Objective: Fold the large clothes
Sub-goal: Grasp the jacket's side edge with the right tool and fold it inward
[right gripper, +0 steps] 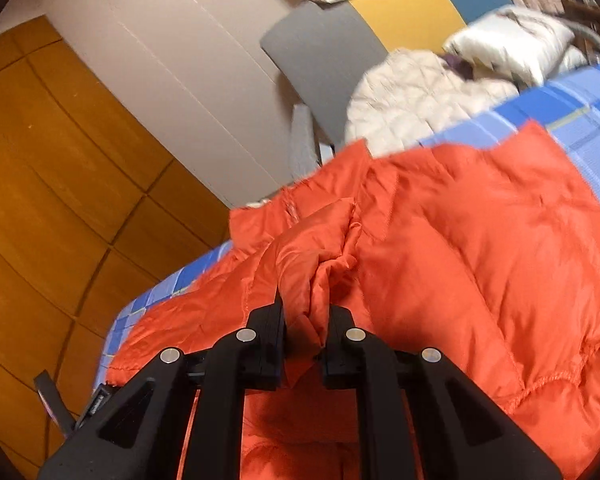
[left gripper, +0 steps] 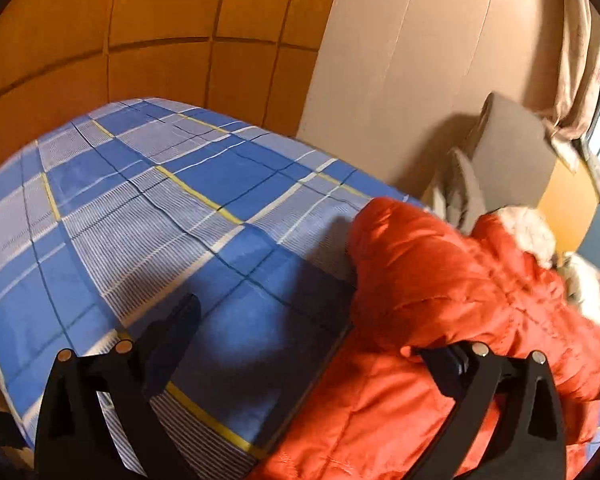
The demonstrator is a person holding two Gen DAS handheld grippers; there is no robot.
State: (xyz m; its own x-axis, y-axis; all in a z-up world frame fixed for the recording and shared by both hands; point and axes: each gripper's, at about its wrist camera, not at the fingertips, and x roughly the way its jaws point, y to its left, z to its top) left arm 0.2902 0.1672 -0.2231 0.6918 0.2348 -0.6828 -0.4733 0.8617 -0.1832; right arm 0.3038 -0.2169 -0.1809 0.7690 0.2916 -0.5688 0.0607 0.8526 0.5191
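Observation:
An orange puffer jacket [left gripper: 440,280] lies on the bed's blue plaid sheet [left gripper: 160,208], bunched at the right of the left wrist view. My left gripper [left gripper: 312,340] stands wide open above the sheet beside the jacket. Its left finger [left gripper: 180,320] hangs over bare sheet, and the jacket's edge drapes over the tip of its right finger. In the right wrist view the orange jacket [right gripper: 480,260] fills the middle. My right gripper [right gripper: 306,308] is shut on a raised fold of it, pinched between both pads.
A white puffer jacket [right gripper: 412,96] and a white pillow [right gripper: 512,44] lie past the bed's far edge by a grey chair [right gripper: 324,64]. Wooden wardrobe panels [left gripper: 140,32] and a beige wall [left gripper: 400,60] stand behind the bed. The plaid sheet [right gripper: 580,108] shows beyond the jacket.

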